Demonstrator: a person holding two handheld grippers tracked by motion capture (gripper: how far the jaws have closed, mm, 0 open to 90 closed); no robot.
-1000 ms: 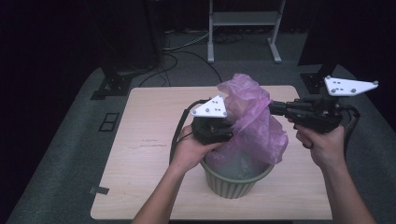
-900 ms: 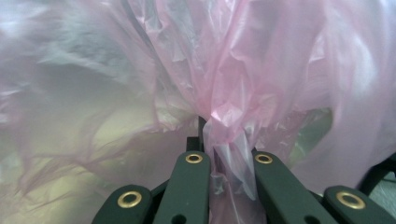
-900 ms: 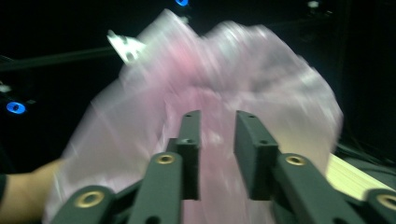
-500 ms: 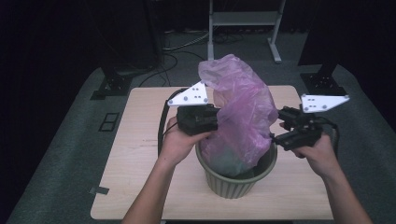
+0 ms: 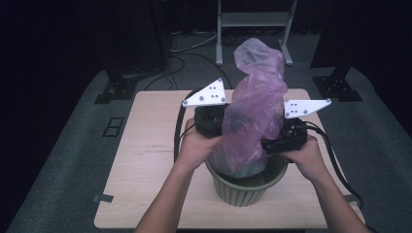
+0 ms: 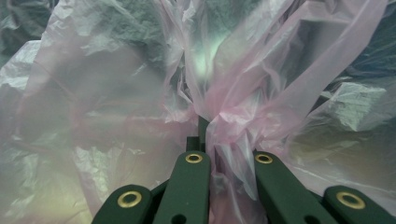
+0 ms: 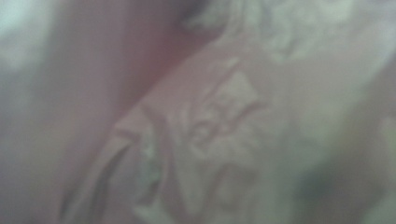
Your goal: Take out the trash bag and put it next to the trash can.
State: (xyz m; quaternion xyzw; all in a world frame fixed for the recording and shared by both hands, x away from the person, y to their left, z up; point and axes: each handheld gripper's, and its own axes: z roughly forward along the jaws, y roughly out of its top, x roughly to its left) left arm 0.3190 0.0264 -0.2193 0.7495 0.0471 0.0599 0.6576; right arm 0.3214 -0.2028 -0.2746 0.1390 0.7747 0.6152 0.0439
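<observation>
Bag (image 5: 255, 109) of thin pink plastic rose from the green bin (image 5: 245, 187) on the table (image 5: 145, 160). The left gripper (image 6: 201, 126) pinched a gathered fold of it. The right gripper (image 5: 284, 138) pressed against its far side, jaws just closing; its grip could not be told.

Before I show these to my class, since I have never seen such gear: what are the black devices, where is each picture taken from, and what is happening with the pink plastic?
A person holds a hand-held gripper in each hand. The high view looks down on a wooden table bearing a green pot. A pink plastic bag rises out of the pot. The left hand-held gripper has its jaws pinched shut on gathered bag film, seen close up in the left gripper view. The right hand-held gripper is pressed against the bag; its own view is a pink blur, so its grip cannot be told.
</observation>
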